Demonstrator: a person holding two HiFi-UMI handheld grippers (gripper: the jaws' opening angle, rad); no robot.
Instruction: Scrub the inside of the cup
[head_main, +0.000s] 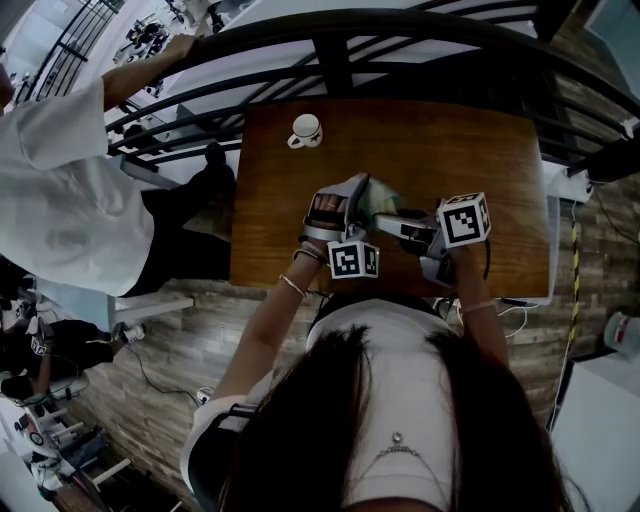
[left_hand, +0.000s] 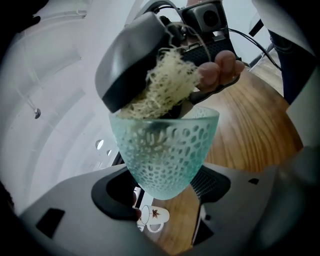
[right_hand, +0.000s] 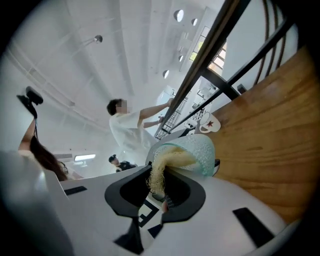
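Note:
A pale teal glass cup (left_hand: 167, 155) with a dotted pattern is gripped at its base by my left gripper (left_hand: 167, 189), mouth turned toward the right gripper. In the head view the cup (head_main: 385, 203) hangs over the near middle of the wooden table (head_main: 480, 150), between my left gripper (head_main: 347, 207) and right gripper (head_main: 402, 228). My right gripper (right_hand: 160, 192) is shut on a pale yellow fibrous scrubber (right_hand: 162, 167), whose end sits in the mouth of the cup (right_hand: 192, 150). The left gripper view shows the scrubber (left_hand: 162, 85) pressed into the rim.
A white mug (head_main: 306, 130) with a leaf print stands at the table's far left; the same mug (left_hand: 152, 216) shows under the cup. A dark railing (head_main: 400, 40) runs behind the table. A person in white (head_main: 60, 190) stands to the left.

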